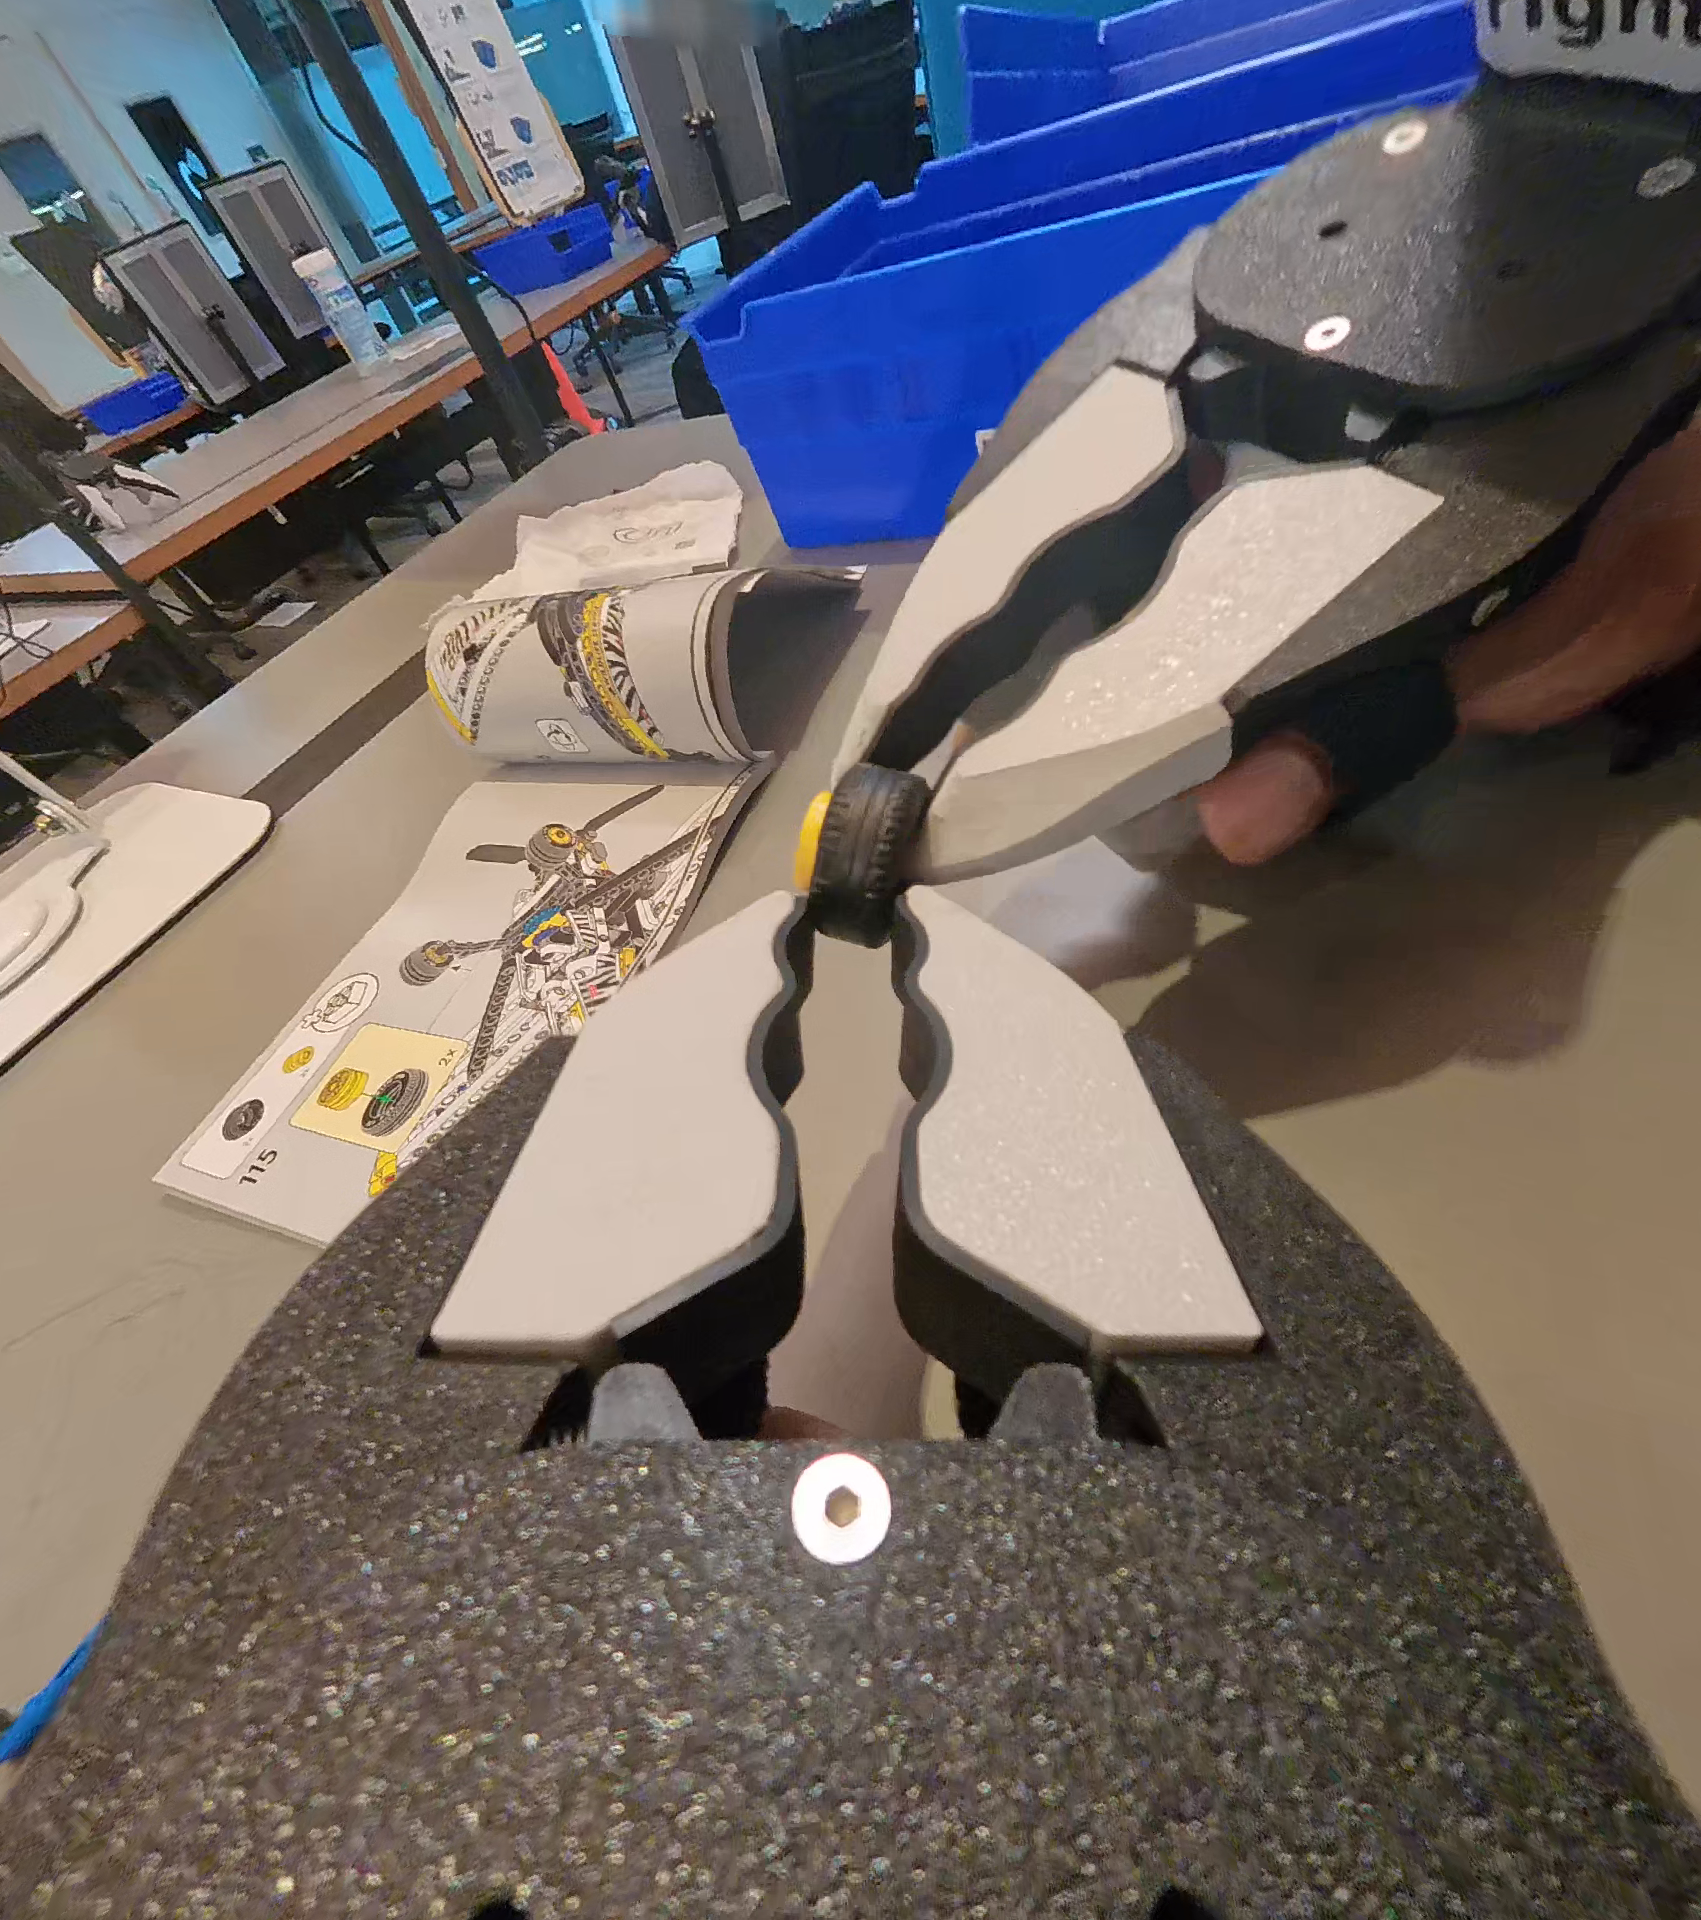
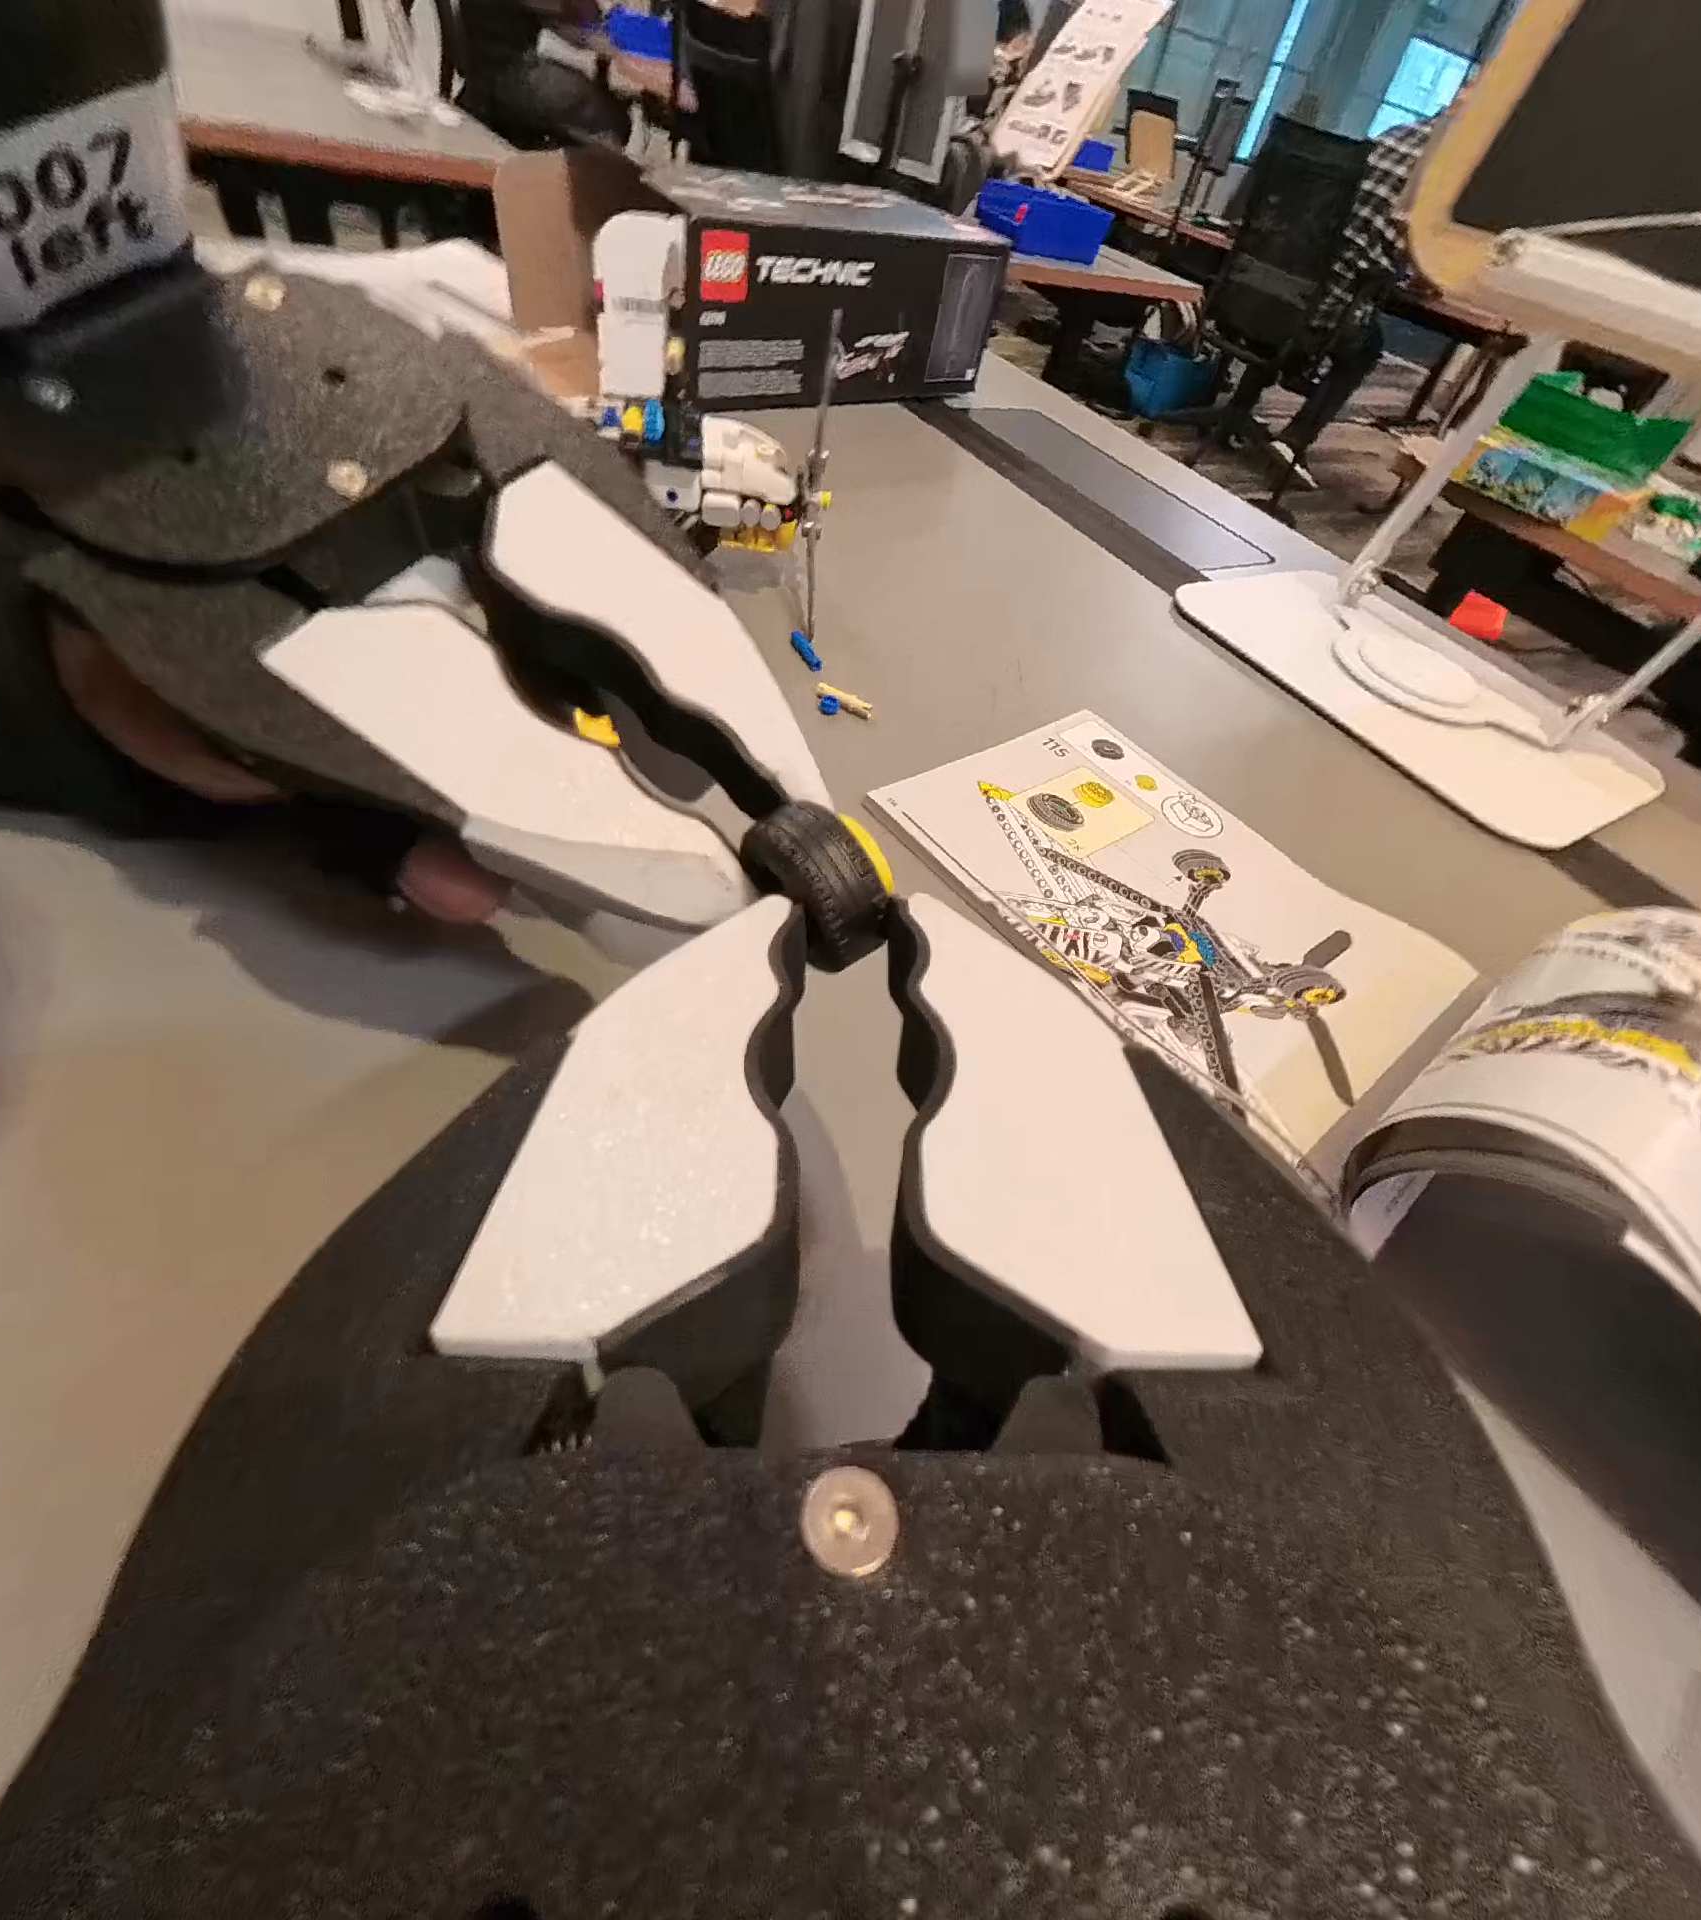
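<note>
A small wheel with a black tyre and a yellow hub (image 1: 861, 857) hangs above the grey table, and both grippers hold it. In the left wrist view my left gripper (image 1: 854, 912) comes from below, its two fingertips pressed on the wheel's two sides. My right gripper (image 1: 893, 805) reaches in from the upper right, held by a gloved hand (image 1: 1345, 727), and its tips clamp the same wheel. In the right wrist view the wheel (image 2: 830, 873) sits between my right gripper's (image 2: 848, 912) fingertips. The left gripper (image 2: 773, 831) meets it from the upper left.
An open instruction booklet (image 1: 513, 987) lies on the table (image 1: 1448, 1195) just beyond the wheel, one side curled up (image 2: 1604, 1091). Blue bins (image 1: 929, 343) stand behind. A white lamp base (image 2: 1417, 675), a dark box (image 2: 825, 312), a partly built model (image 2: 742, 488) and loose small pieces (image 2: 841, 701) lie farther off. The grippers are tip to tip, or close to it.
</note>
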Available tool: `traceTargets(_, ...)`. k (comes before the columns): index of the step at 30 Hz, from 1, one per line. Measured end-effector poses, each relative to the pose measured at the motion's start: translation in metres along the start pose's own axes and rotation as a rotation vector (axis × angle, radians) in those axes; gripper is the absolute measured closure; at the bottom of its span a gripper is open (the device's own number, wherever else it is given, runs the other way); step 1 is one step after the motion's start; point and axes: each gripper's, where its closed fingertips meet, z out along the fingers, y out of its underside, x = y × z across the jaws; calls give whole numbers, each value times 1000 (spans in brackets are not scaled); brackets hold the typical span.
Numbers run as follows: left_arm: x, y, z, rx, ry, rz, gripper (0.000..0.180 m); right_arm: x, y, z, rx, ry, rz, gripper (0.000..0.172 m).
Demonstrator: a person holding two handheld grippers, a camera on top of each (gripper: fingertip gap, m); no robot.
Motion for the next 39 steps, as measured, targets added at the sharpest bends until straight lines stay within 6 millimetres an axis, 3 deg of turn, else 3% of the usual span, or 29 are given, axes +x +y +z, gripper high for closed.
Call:
traceTargets(5, 1, 5, -1, -47, 19, 65, 166, -6, 5, -5, -11, 26, -374, 150)
traceTargets(12, 7, 8, -3, -98, 33, 198, 166, -10, 12, -7, -39, 43, -586, 151)
traceTargets(18, 14, 11, -1, -126, 41, 273, 166, -16, 9, -9, -7, 25, -619, 154)
traceTargets(29, 21, 16, 1, -175, 19, 366, 167, -16, 17, -5, -117, 101, -768, 156)
traceTargets(39, 13, 2, 2, -124, -135, 184, 168, -1, 7, -5, -194, 334, -575, 158)
